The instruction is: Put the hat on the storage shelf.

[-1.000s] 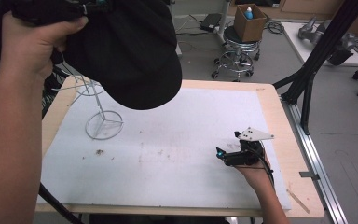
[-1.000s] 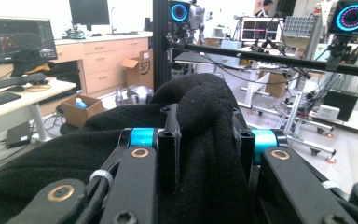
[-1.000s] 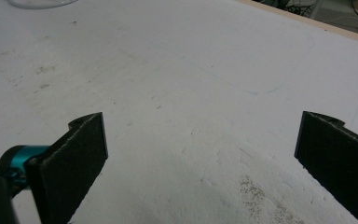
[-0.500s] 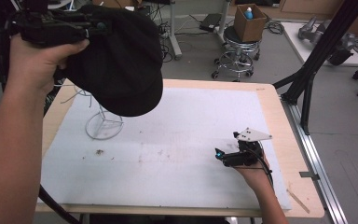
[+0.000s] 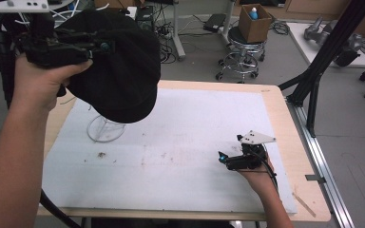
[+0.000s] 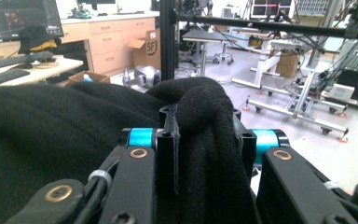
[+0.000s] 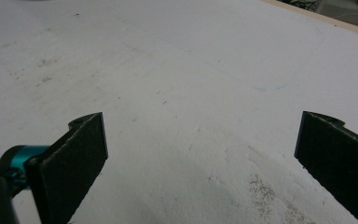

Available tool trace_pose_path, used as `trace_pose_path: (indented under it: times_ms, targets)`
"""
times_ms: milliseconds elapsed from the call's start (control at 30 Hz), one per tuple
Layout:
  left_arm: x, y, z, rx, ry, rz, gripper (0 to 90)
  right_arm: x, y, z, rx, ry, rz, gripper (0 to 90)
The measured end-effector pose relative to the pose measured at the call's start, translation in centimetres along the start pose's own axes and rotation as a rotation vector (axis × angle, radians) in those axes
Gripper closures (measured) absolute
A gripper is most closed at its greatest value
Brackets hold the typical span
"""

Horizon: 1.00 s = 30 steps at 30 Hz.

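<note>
We lower the floppy black fabric cap (image 5: 119,71), pinched in our left hand-held gripper (image 5: 83,47), closer above the round-based white wire stand (image 5: 105,129), while our right hand-held gripper (image 7: 200,154), jaws spread, rests far from it.

The hat (image 5: 119,71) hangs above the wire stand (image 5: 105,129) at the tabletop's (image 5: 180,142) left; the right tongs (image 5: 222,156) rest near its right edge.

Black knit cap (image 5: 119,71), soft and bunched, pinched in my left tongs (image 6: 205,154). It hangs over the wire stand (image 5: 105,129), above the surface.
</note>
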<state>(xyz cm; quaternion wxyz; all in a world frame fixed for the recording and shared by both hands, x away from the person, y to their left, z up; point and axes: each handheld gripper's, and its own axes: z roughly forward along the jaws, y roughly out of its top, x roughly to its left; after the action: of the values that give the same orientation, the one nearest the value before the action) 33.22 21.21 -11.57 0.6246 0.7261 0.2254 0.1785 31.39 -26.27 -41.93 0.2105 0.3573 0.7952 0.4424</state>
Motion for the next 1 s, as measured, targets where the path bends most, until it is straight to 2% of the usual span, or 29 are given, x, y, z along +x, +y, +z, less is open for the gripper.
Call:
trace_pose_path:
  times_ms: [167, 233, 367, 533, 667, 1000]
  targets:
    - [0.0, -1.2, 0.1, 0.018, 0.013, 0.003, 69.5, 0.1, 0.0, 0.0, 0.003, 0.000, 0.002, 1.5]
    - [0.1, -1.5, 0.1, 0.012, 0.012, -0.008, 69.2, 0.1, 0.0, 0.1, 0.002, 0.001, 0.001, 1.5]
    - [0.2, -1.7, -0.1, 0.015, 0.011, -0.013, 67.3, 0.1, 0.0, 0.1, 0.004, 0.001, 0.003, 1.5]
    - [-0.1, -1.8, 0.0, 0.023, -0.017, -0.023, 62.2, 0.1, 0.0, 0.1, 0.006, 0.001, 0.005, 1.5]
    - [-0.5, -1.8, 0.1, 0.043, -0.010, -0.016, 61.3, 0.1, 0.0, 0.1, 0.006, 0.002, 0.003, 1.5]
    - [-0.5, -2.1, -0.2, 0.060, 0.026, -0.003, 59.9, 0.0, -0.1, 0.2, 0.005, 0.004, 0.005, 1.5]
